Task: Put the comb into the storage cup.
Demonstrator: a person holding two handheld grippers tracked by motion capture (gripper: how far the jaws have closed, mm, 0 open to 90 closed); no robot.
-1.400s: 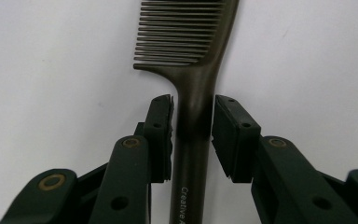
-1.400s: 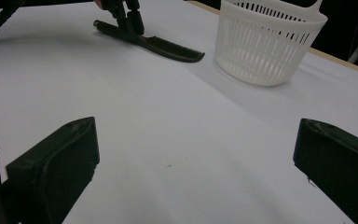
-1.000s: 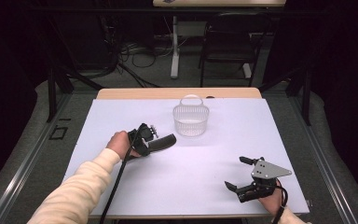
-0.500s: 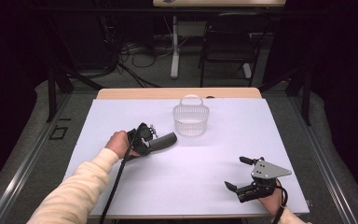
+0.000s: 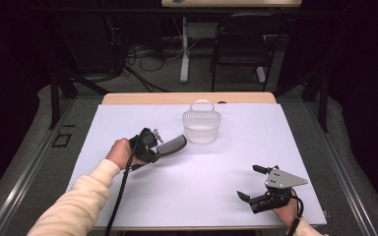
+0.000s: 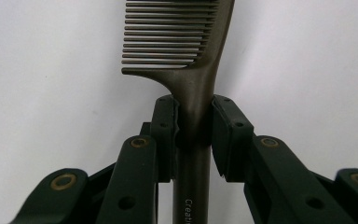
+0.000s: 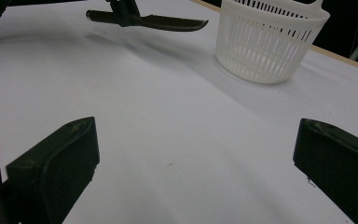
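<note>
From the high view, the left gripper (image 5: 153, 146) holds a dark comb (image 5: 171, 145) pointing toward the white basket (image 5: 202, 127) on the table (image 5: 128, 123); the right gripper (image 5: 253, 183) rests near the front edge, jaws wide apart. The left gripper view shows both pads clamping the comb's handle below its teeth. The right gripper view shows the comb raised off the table, above its shadow.

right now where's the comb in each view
High view: comb left of centre, in the left gripper.
Left gripper view: top centre, handle clamped between the jaws.
Right gripper view: top left, off the table.
Shared landmark: white basket, just beyond the comb's tip.
</note>
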